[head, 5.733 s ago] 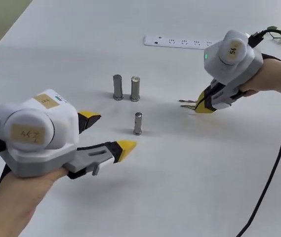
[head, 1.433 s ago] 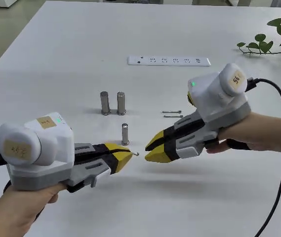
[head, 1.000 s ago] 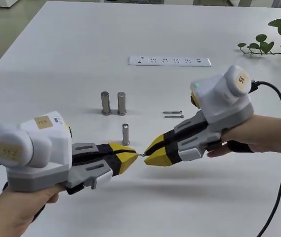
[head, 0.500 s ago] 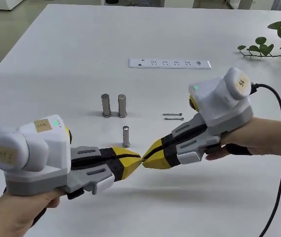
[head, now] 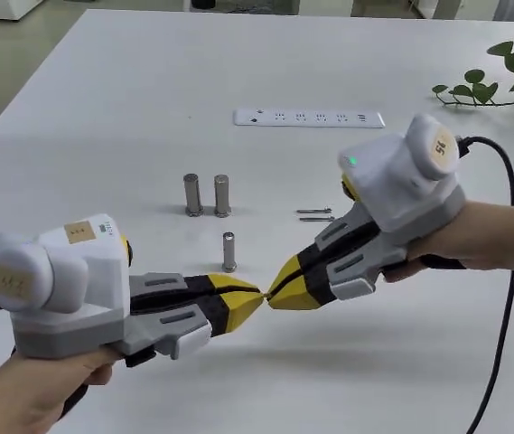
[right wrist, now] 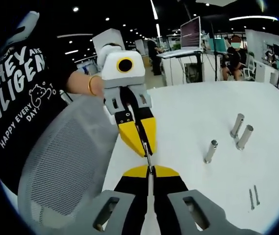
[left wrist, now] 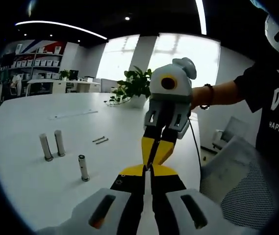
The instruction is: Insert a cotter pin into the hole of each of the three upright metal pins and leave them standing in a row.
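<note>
Three upright metal pins stand on the white table: two side by side (head: pixel 192 195) (head: pixel 221 195) and a shorter one (head: pixel 228 251) in front. My left gripper (head: pixel 257 297) and right gripper (head: pixel 271 293) meet tip to tip above the table, just right of the front pin. A thin cotter pin (right wrist: pixel 147 155) spans the two sets of tips, and both grippers look shut on it. In the left gripper view the front pin (left wrist: pixel 83 168) is off to the left. Two more cotter pins (head: pixel 315 214) lie flat right of the pair.
A white power strip (head: pixel 309 117) lies at the back of the table. A leafy plant (head: pixel 509 77) trails at the far right. A black cable (head: pixel 500 298) runs from the right gripper down the right side. A mesh chair (right wrist: pixel 65 161) stands beside the table.
The right gripper came from the loose cotter pins to the left gripper. Its open jaws have shut on the cotter pin held in the left gripper's tips.
</note>
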Demonstrator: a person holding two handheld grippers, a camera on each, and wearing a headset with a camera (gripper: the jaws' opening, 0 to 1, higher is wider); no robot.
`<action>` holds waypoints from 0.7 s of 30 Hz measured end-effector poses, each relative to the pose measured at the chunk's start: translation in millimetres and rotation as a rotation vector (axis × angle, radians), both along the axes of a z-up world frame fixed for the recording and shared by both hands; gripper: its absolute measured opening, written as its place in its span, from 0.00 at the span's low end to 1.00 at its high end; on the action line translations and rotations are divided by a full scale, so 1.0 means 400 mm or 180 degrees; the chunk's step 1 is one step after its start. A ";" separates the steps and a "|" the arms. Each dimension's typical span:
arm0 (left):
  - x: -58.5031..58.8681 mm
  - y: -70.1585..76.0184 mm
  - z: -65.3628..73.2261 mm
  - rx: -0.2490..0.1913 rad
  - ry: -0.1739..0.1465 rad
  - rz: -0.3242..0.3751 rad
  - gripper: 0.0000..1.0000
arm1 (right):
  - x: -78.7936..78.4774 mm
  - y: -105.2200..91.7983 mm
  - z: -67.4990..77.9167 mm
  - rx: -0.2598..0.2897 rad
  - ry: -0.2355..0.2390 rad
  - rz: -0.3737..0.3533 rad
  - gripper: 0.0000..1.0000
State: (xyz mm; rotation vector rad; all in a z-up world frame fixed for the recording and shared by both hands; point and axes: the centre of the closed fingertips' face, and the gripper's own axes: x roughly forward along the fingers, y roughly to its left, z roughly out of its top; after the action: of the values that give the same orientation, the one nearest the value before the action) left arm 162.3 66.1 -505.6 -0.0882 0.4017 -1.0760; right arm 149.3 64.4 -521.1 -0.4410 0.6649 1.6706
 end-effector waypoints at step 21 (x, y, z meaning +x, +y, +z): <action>0.037 0.033 -0.025 0.0205 -0.0049 0.0299 0.11 | 0.067 -0.022 -0.030 -0.0542 -0.0335 0.0008 0.00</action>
State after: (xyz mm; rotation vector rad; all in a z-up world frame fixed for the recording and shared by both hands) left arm 176.9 79.1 -515.8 -0.0413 0.4142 -0.9698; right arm 176.2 55.4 -533.2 -0.6471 0.7314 1.5875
